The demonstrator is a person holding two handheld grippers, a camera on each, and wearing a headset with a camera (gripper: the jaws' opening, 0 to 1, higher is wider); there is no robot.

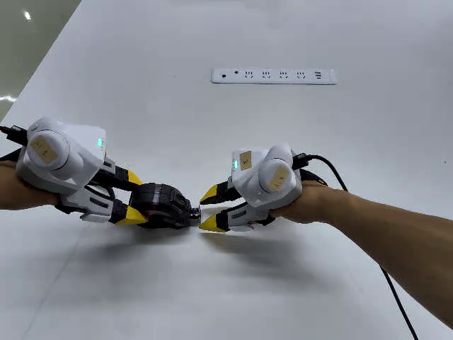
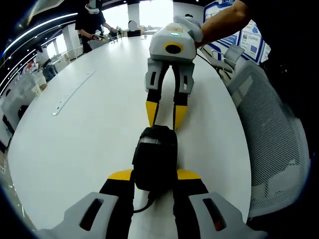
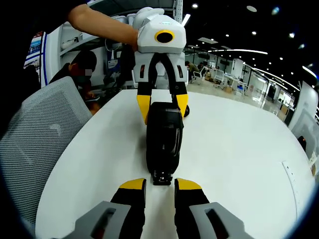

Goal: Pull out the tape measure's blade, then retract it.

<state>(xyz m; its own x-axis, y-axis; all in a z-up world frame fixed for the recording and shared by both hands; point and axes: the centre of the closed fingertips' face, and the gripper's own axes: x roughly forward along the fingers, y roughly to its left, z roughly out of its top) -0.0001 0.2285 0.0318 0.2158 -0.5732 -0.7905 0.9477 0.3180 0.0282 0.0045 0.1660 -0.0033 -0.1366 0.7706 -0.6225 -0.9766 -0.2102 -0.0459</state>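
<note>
Between my two claws, low over the white counter point(image 1: 177, 106), is the tape measure point(image 1: 161, 205). My left claw point(image 1: 132, 197) clamps its case, with the long axis running straight toward my right claw point(image 1: 211, 209). That one is spread, its tips flanking the blade hook point(image 3: 162, 177) and not yet closed on it. A power strip point(image 1: 274, 76) lies well apart, so I judge the pull line free.

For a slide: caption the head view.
Left gripper clamps a black plastic tape measure; open right gripper flanks its blade tip.

tape measure point(image 1: 161, 205): black plastic | table point(image 1: 283, 127): smooth, matt white | chair point(image 3: 40, 149): grey mesh
</note>
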